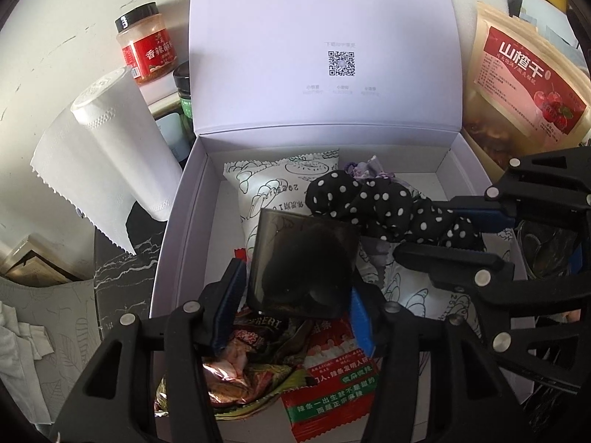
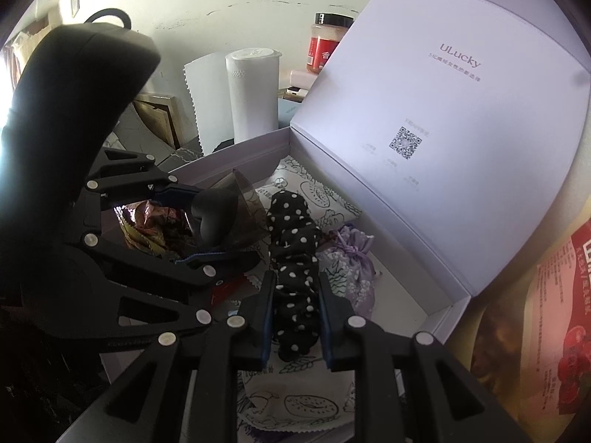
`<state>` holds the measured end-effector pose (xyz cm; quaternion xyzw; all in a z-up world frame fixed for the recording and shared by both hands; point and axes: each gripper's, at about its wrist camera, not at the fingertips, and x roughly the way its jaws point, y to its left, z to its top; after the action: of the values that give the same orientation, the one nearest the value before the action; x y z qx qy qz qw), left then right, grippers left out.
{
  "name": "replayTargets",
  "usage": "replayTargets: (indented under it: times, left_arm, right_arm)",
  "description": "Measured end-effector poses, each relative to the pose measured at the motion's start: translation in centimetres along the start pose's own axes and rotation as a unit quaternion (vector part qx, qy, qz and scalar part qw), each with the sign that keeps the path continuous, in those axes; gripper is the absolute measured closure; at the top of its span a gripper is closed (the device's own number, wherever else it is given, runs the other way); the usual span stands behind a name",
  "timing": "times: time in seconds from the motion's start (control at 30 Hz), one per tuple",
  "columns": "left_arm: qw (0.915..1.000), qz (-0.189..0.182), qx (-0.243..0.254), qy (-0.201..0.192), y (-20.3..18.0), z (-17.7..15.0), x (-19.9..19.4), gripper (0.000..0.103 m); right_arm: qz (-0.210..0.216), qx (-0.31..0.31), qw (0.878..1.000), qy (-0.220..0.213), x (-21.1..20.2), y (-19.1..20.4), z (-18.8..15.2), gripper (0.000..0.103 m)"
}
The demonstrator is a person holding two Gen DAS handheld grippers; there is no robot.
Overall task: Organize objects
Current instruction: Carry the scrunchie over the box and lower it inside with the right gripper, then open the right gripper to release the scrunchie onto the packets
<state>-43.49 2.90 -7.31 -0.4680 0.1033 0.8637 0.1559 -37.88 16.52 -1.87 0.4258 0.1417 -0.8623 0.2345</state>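
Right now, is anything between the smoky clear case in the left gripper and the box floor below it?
Yes. Under the smoky clear case lie a crumpled snack wrapper and a red snack packet, covering the white box floor there.
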Motion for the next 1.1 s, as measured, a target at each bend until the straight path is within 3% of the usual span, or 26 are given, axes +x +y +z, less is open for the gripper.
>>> replayTargets:
  times: [0.13,0.33,0.77,1.1]
  left_arm:
    - [0.9999,0.007,0.001,0.01,0.0,-0.1,0.0,0.043]
    - [0.9999,0.009,-0.008,0.008,0.3,-0.3,-0.8,0.043]
    - [0.9984,0.029,-0.028,-0.04,0.6,-0.4,-5.0,0.04]
    - [0.9968,0.037,-0.014,-0.069,-0.6,-0.2,-8.4,0.04]
  right_arm:
    - [-0.006,-0.002,1.0,0.0,-0.4,0.2,0.0,0.079]
    - [-0.031,0.004,0.999,-0.008,-1.7,0.1,0.2,0.053]
    - [-0.054,0.034,0.997,-0.044,-3.9,-0.2,0.5,0.053]
    - [-0.072,0.034,0.996,-0.027,-3.9,0.0,0.4,0.053]
